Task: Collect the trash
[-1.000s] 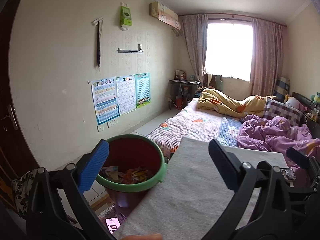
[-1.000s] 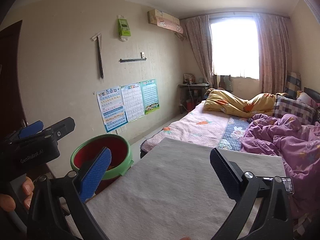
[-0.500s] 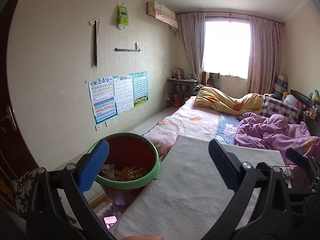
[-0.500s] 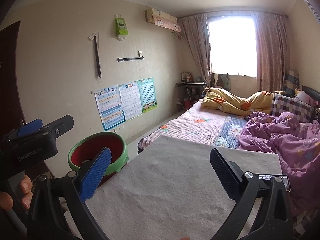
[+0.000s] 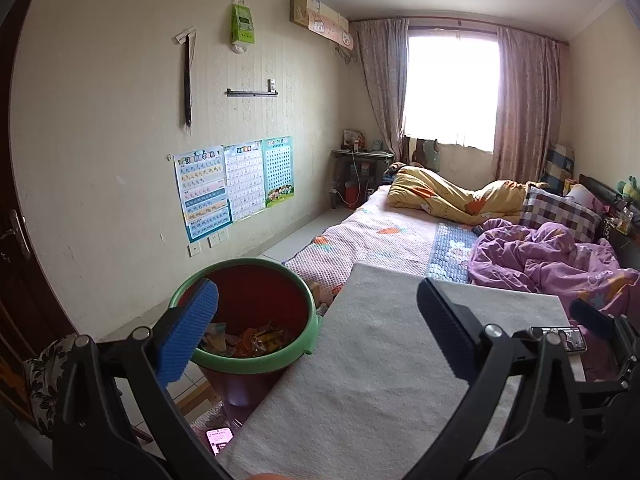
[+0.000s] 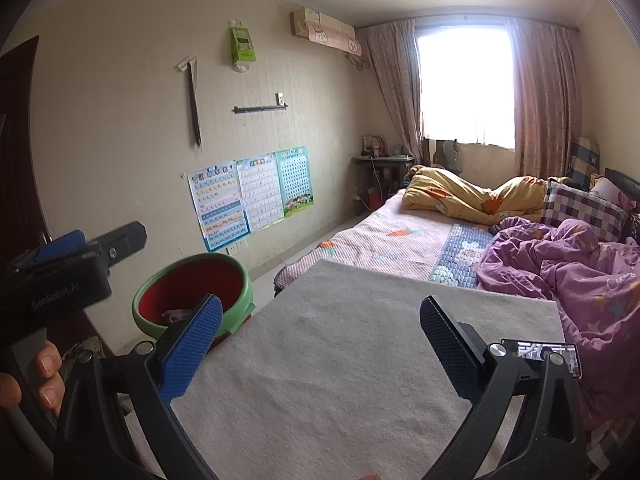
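Note:
A red bin with a green rim [image 5: 240,308] stands on the floor left of a grey cloth-covered table [image 5: 380,380]; crumpled wrappers [image 5: 248,338] lie in its bottom. My left gripper [image 5: 320,320] is open and empty, its left pad over the bin's rim, its right pad over the table. In the right wrist view the same bin [image 6: 192,292] sits at left. My right gripper [image 6: 320,340] hovers open and empty above the grey table [image 6: 360,360]. The left gripper's body [image 6: 60,280] and a hand [image 6: 40,376] show at the far left.
A phone [image 5: 560,338] lies at the table's right edge, seen again in the right wrist view [image 6: 540,354]. A bed [image 5: 400,232] with yellow and purple quilts fills the room behind. Another lit phone [image 5: 219,438] lies below by the bin. A dark door [image 5: 16,240] stands left.
Both views have shifted slightly, with the bin sliding a little left in each. Both grippers stay open and empty.

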Action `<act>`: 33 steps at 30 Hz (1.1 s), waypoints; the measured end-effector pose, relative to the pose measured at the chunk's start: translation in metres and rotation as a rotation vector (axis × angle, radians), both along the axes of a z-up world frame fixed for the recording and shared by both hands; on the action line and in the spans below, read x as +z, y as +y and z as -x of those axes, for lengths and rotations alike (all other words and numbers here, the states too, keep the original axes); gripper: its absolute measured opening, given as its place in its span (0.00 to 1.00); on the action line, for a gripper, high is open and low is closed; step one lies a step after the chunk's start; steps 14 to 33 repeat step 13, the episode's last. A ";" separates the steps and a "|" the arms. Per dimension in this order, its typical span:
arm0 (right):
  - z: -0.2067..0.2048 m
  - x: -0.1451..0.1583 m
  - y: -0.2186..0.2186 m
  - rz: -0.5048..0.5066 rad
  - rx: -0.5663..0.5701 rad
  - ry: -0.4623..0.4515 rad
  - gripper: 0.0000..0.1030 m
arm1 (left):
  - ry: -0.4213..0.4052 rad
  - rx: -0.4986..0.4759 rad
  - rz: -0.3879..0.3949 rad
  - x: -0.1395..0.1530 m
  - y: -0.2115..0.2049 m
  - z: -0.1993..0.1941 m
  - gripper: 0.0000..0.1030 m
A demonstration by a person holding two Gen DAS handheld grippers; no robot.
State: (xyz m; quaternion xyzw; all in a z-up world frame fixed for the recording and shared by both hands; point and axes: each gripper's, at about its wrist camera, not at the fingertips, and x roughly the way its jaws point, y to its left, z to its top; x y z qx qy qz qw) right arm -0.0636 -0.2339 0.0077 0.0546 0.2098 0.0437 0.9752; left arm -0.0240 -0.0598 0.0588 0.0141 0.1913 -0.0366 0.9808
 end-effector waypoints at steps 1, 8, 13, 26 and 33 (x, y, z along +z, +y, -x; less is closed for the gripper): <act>-0.001 -0.004 -0.001 0.001 0.000 0.016 0.93 | 0.008 0.001 0.001 -0.001 0.000 -0.001 0.95; -0.008 -0.061 -0.045 0.002 -0.156 0.209 0.93 | 0.035 0.016 -0.002 -0.008 0.007 -0.009 0.95; -0.009 -0.112 -0.101 0.009 -0.359 0.350 0.93 | 0.092 0.026 0.029 -0.020 0.025 -0.020 0.95; -0.009 -0.112 -0.101 0.009 -0.359 0.350 0.93 | 0.092 0.026 0.029 -0.020 0.025 -0.020 0.95; -0.009 -0.112 -0.101 0.009 -0.359 0.350 0.93 | 0.092 0.026 0.029 -0.020 0.025 -0.020 0.95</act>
